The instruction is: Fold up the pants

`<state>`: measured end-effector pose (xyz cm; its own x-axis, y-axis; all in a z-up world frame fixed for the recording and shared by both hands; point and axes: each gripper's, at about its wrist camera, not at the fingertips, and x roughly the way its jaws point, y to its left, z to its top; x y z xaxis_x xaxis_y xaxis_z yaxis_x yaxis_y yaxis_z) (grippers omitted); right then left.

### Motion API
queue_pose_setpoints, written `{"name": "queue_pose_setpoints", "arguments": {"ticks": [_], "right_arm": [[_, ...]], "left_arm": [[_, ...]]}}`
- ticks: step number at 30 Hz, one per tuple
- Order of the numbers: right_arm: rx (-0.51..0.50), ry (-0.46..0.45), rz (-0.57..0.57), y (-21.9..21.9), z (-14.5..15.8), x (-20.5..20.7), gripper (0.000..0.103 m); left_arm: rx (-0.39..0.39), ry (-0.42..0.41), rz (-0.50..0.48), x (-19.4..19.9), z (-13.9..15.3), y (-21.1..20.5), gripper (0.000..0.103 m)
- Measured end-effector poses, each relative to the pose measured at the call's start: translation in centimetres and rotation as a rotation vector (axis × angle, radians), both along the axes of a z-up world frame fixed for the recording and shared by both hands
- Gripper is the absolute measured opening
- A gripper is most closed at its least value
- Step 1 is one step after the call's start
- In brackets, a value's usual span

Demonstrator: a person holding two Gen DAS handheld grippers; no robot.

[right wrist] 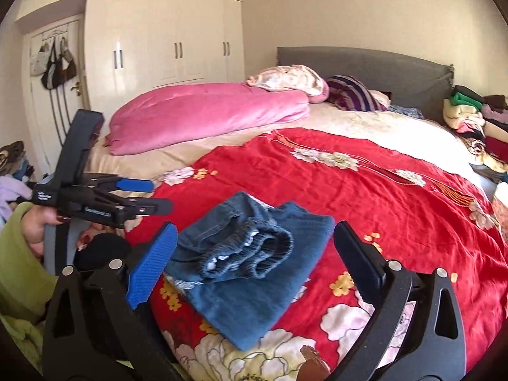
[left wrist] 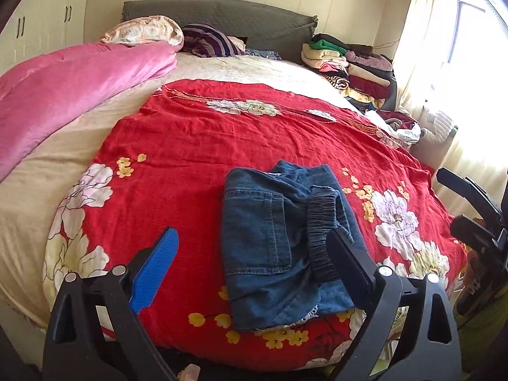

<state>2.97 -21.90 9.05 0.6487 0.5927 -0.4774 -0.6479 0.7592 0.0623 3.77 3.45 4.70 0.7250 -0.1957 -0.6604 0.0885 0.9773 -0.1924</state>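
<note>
Both grippers, left [left wrist: 254, 254] and right [right wrist: 257, 250], are hanging released, gripping nothing; folded pants [left wrist: 279, 247] are lying just ahead between the 2, bare red cover [left wrist: 222, 139] stretching beyond

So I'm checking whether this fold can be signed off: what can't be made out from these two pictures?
- Jeans: the near right corner sits behind the left gripper's black finger in the left wrist view.
- Underside layers of the fold: hidden by the top denim in both views.
- Right gripper: cut off by the frame edge in the left wrist view.
- Clothes pile: too small to sort.
</note>
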Motion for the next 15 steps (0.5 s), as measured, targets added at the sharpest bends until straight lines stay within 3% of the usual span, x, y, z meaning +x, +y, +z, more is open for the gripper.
{"name": "queue_pose_setpoints", "arguments": {"ticks": [6,15], "right_arm": [[-0.005,0.034,-0.068,-0.9,-0.9,1.1,0.093],[-0.065,0.179,-0.176,-1.4,-4.3,4.0,0.093]], "left_arm": [[0.0,0.016,0.028,0.4,-0.6,0.7,0.094],[-0.015,0.061,0.046,1.5,-2.7,1.0,0.094]]}}
